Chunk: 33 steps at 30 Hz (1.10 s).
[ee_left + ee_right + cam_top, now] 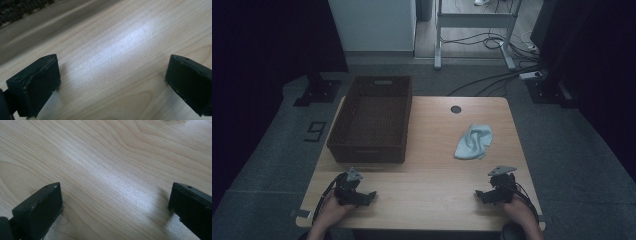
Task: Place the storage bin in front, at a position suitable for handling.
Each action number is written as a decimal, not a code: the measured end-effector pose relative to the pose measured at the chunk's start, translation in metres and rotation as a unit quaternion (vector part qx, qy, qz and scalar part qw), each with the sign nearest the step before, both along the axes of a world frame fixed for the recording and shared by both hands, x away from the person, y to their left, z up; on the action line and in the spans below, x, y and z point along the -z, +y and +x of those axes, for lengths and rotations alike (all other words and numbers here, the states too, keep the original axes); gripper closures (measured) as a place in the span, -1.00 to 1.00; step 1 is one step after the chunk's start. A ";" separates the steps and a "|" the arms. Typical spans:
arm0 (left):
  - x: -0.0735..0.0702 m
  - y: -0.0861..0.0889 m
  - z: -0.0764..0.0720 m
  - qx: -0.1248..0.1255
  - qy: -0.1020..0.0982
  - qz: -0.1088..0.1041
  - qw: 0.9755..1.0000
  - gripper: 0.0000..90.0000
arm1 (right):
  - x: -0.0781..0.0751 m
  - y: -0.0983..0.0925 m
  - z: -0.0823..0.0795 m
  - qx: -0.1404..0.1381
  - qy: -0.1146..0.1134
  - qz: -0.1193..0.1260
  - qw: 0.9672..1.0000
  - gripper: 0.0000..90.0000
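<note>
Resting on the table [427, 175], each hand-held gripper, left [362, 196] and right [486, 195], gapes released; floor marking [315, 131] reads "9".

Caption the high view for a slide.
Open grippers, left and right, rest near a wicker basket and crumpled cloth.

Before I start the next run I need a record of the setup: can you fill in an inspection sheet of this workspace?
Surface: wooden table, bare between the claws.
Job's things: light blue cloth crumpled at right; dark wicker basket at left, apart from it.
Clutter: nothing seen.
Grippers: left claw and right claw rest open near the front edge, holding nothing.
Cables: black cables on the floor beyond.
Surroundings: grey carpet, metal frame.
</note>
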State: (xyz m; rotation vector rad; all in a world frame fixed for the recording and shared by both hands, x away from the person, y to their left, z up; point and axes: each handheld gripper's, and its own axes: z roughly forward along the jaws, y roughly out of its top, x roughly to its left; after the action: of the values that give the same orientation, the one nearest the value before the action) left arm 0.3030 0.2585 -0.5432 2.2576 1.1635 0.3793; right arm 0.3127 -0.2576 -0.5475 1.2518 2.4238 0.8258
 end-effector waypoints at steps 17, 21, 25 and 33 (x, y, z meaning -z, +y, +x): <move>0.004 0.001 0.001 0.005 -0.019 -0.014 1.000 -1.00 | 0.000 0.001 0.000 0.003 0.000 0.001 1.000 -1.00; 0.004 0.001 0.001 0.006 -0.020 -0.014 1.000 -1.00 | 0.000 0.001 0.000 0.005 -0.001 0.002 1.000 -1.00; 0.004 0.002 0.002 0.007 -0.020 -0.014 1.000 -1.00 | 0.000 0.001 0.001 0.005 0.002 0.001 1.000 -1.00; 0.004 0.002 0.002 0.009 -0.021 -0.014 1.000 -1.00 | -0.002 0.005 0.003 -0.011 0.008 -0.006 1.000 -1.00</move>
State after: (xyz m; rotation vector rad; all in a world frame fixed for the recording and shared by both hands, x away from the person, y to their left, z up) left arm 0.3046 0.2603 -0.5470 2.2236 1.1204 0.3976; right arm 0.3157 -0.2522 -0.5452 1.2355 2.4558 0.8094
